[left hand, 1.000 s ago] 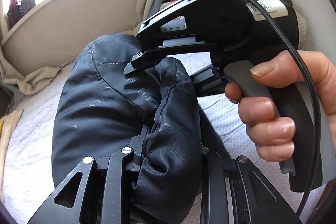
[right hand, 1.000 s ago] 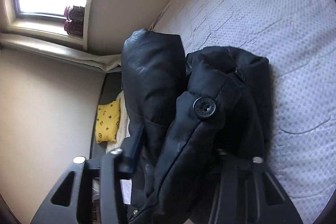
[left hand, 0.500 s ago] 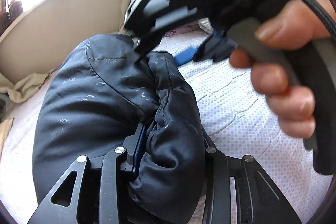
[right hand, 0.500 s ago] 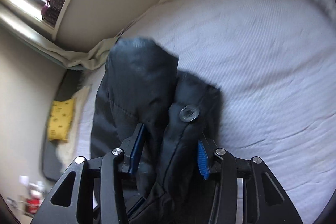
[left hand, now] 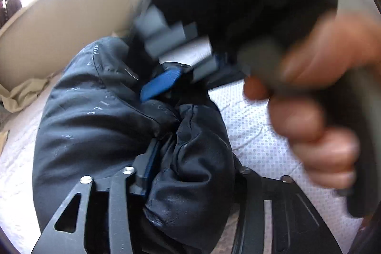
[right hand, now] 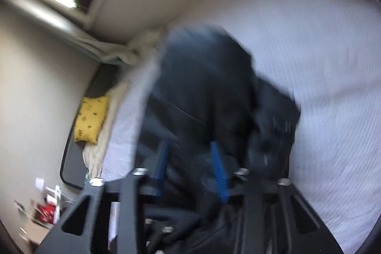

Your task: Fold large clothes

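A dark padded jacket point(left hand: 95, 125) lies bunched on the white bed point(left hand: 257, 139). My left gripper point(left hand: 190, 166) is shut on a thick fold of the jacket; only its left blue pad shows. The right gripper shows blurred in the left wrist view point(left hand: 164, 82), held by a hand, its blue pad against the jacket. In the right wrist view the jacket point(right hand: 204, 87) is blurred, and my right gripper point(right hand: 190, 170) has both blue pads showing with dark fabric between them.
A beige wall panel point(left hand: 66, 16) and a window ledge stand behind the bed. A yellow cushion point(right hand: 91, 118) lies beside the bed's left edge. Small items sit on the floor point(right hand: 45, 211). White bed surface point(right hand: 321, 63) stretches to the right.
The right gripper has swung closer over the jacket and moves fast, blurring both views. Its jaws have widened, with both blue pads now exposed. The left gripper keeps its hold.
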`<action>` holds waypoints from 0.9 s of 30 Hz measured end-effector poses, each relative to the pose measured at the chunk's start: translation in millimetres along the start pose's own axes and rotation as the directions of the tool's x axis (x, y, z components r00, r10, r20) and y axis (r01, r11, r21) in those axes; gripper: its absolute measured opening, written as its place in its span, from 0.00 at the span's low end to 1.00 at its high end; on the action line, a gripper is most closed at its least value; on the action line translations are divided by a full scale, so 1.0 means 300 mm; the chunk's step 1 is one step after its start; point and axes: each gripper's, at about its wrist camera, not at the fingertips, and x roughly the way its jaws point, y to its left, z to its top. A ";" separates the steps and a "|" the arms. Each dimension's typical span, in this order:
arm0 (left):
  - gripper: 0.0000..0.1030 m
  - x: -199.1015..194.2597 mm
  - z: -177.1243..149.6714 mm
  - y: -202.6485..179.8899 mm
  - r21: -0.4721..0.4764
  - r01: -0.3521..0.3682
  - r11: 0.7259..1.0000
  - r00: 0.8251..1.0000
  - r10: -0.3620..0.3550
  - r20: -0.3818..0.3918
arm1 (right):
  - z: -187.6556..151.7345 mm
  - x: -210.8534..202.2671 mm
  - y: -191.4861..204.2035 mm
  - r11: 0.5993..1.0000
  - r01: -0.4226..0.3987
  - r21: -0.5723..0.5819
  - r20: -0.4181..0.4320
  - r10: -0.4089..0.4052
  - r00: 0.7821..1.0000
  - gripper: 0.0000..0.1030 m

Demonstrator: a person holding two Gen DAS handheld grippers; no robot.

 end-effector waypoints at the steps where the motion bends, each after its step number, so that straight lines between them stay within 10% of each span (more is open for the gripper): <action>1: 0.58 -0.006 0.000 0.000 0.008 0.007 1.000 1.000 -0.007 -0.002 | -0.002 0.029 -0.037 1.000 0.016 0.025 -0.020 -0.015 1.000 0.00; 10: 0.69 -0.223 -0.045 0.007 0.115 0.080 0.990 0.996 -0.074 -0.057 | -0.014 0.084 -0.047 0.994 0.105 -0.015 -0.030 -0.105 0.994 0.00; 15: 0.69 -0.357 -0.099 0.181 -0.078 0.237 0.968 0.965 -0.244 -0.098 | -0.017 0.078 -0.029 0.989 0.145 -0.026 -0.010 -0.145 0.989 0.00; 20: 0.68 -0.405 -0.094 0.451 -0.234 0.111 0.966 0.992 -0.120 -0.025 | -0.024 0.071 -0.012 0.982 0.181 -0.045 0.004 -0.181 0.983 0.00; 27: 0.62 -0.252 -0.119 0.532 -0.289 0.161 0.944 0.970 -0.205 -0.128 | -0.032 0.068 0.009 0.974 0.215 -0.068 0.016 -0.215 0.977 0.00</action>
